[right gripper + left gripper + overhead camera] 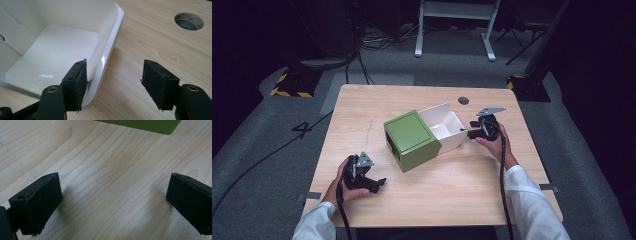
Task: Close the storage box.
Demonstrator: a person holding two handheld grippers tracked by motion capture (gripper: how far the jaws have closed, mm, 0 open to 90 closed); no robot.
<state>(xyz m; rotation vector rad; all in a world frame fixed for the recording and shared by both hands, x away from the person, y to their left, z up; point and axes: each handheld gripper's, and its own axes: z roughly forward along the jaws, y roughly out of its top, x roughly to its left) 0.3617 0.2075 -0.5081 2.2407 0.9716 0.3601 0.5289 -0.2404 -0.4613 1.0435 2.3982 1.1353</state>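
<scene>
High view, table: I see a light wood table (452, 190) with a round hole (463, 100) near its far edge.
High view, box: a green box (412, 140) sits in the middle, and a white drawer (445, 127) sticks out of its far right side.
High view, left claw: my left gripper (377, 184) rests low on the table in the left hand (343, 187). The green box is ahead of it and off to its right, not touching. Its jaws look spread.
High view, right claw: my right gripper (468, 133) sits in the right hand (494, 142), right at the drawer's outer corner.

Left gripper view, claw: the two black jaws are wide apart with bare wood between them. They pinch nothing.
Left gripper view, box: a strip of the green box (140, 125) shows far ahead of the jaws, at the top.

Right gripper view, claw: the jaws are spread. One jaw is over the drawer's rim and the other is outside, over the wood.
Right gripper view, drawer: the white drawer (110, 50) has its wall in the gap between the jaws. I cannot tell if a jaw touches it.
Right gripper view, hole: the round hole (189, 21) is ahead, past the outside jaw.
</scene>
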